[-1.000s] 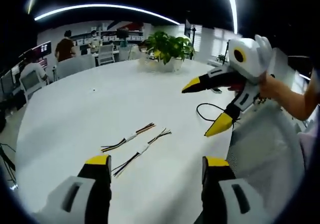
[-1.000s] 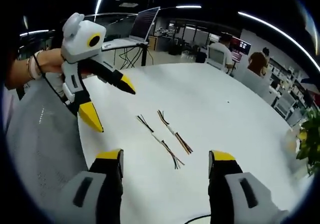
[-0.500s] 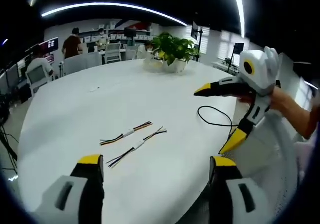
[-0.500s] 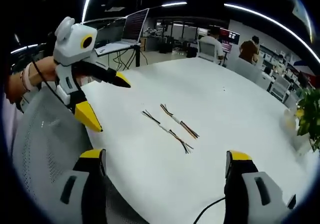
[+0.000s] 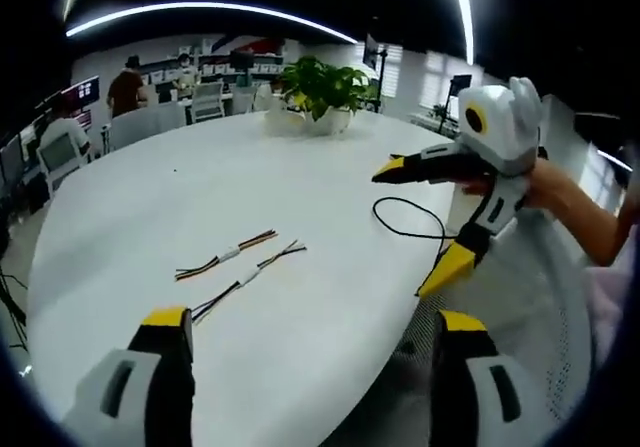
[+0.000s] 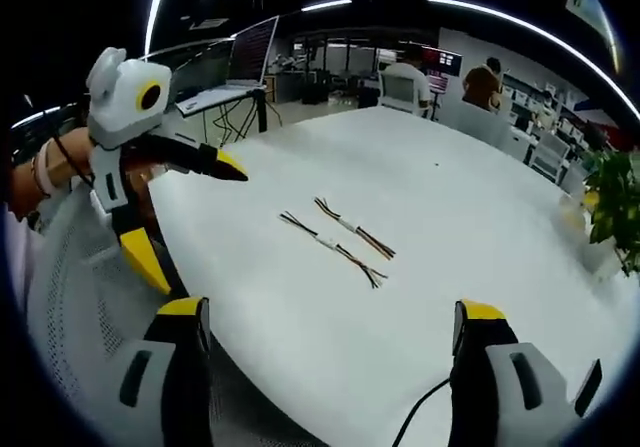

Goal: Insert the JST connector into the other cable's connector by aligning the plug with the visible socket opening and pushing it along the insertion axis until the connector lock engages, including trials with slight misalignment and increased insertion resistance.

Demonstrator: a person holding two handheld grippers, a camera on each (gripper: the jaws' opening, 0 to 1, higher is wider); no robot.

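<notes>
White covers almost everything here: a big round table [image 5: 300, 297] with two short bundles of coloured wires lying side by side on it, untouched. In the left gripper view the upper cable [image 5: 226, 255] and the lower cable [image 5: 245, 279] sit left of centre, each with a small pale connector at its middle; in the right gripper view the same pair lies near the centre of the frame, one cable [image 6: 355, 228] just above the other [image 6: 333, 249]. The left gripper [image 5: 312, 332] has its yellow-tipped jaws spread wide at the bottom of its own view, holding nothing, well short of the cables. The right gripper [image 6: 333, 319] is likewise spread wide and empty. Each shows in the other's view, held in a hand at the table's edge, jaws apart. A black cord [image 5: 405, 229] loops on the table at the right, and a potted plant [image 5: 318, 87] stands at the far side.
</notes>
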